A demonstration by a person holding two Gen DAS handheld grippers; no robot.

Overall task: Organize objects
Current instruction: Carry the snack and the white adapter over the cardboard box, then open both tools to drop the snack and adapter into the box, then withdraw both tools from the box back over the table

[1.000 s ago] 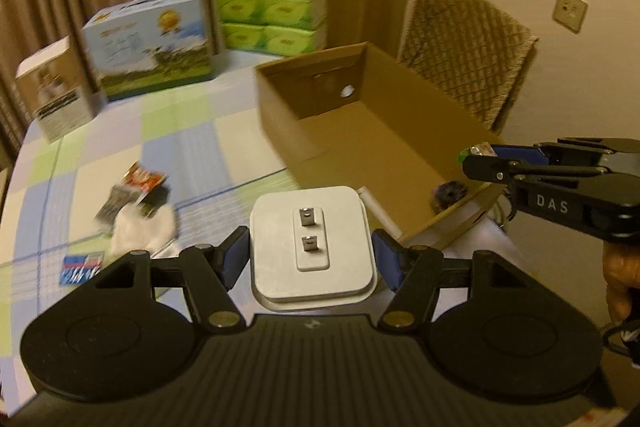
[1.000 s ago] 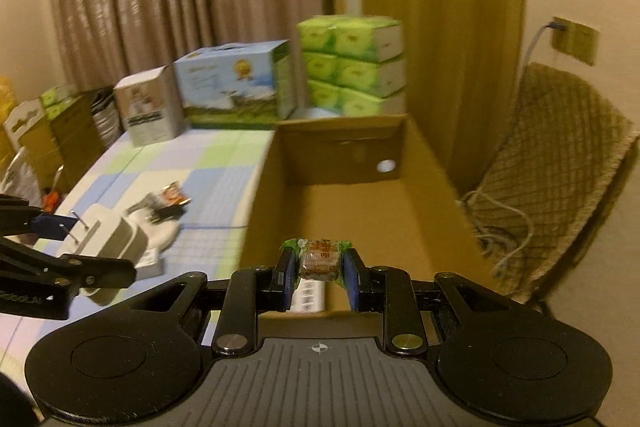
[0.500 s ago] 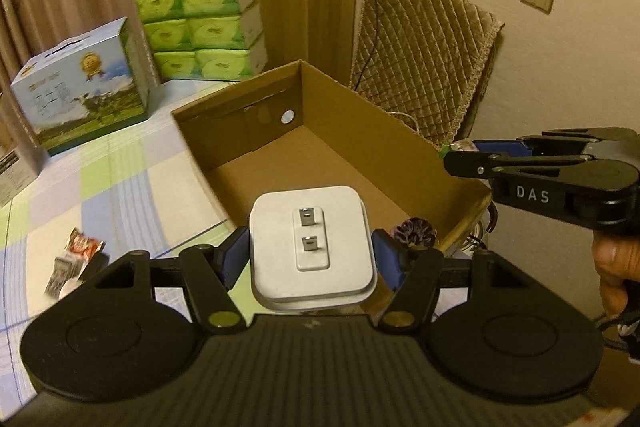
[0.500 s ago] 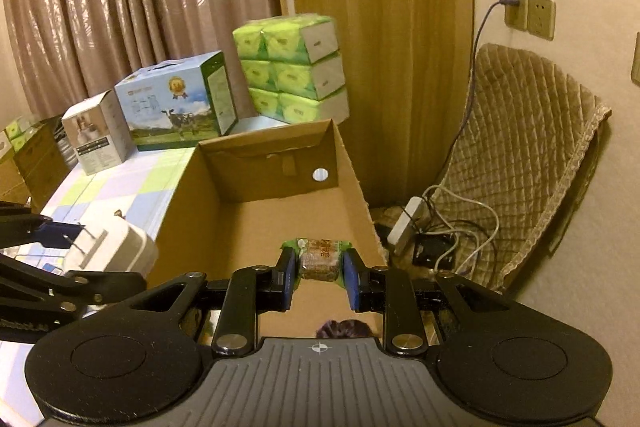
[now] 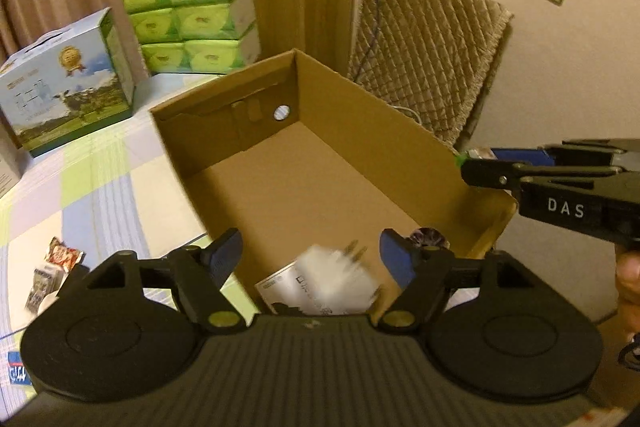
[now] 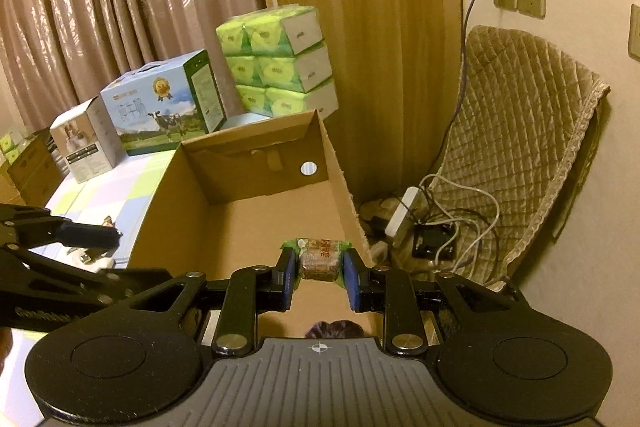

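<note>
Corrugated cardboard box, rectangular, open-topped

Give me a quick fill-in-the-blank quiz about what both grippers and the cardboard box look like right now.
The left gripper has its jaws ____.
The white charger is a blur inside the cardboard ____.
The right gripper is shut on a wrapped ____.
The stacked tissue packs behind the cardboard box are ____ in colour.

Missing words: open; box; snack; green

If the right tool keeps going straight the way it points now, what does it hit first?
Probably the cardboard box: the right tool, shut on the wrapped snack, points over the box's open inside toward its floor or far wall. Depth is unclear.
</note>
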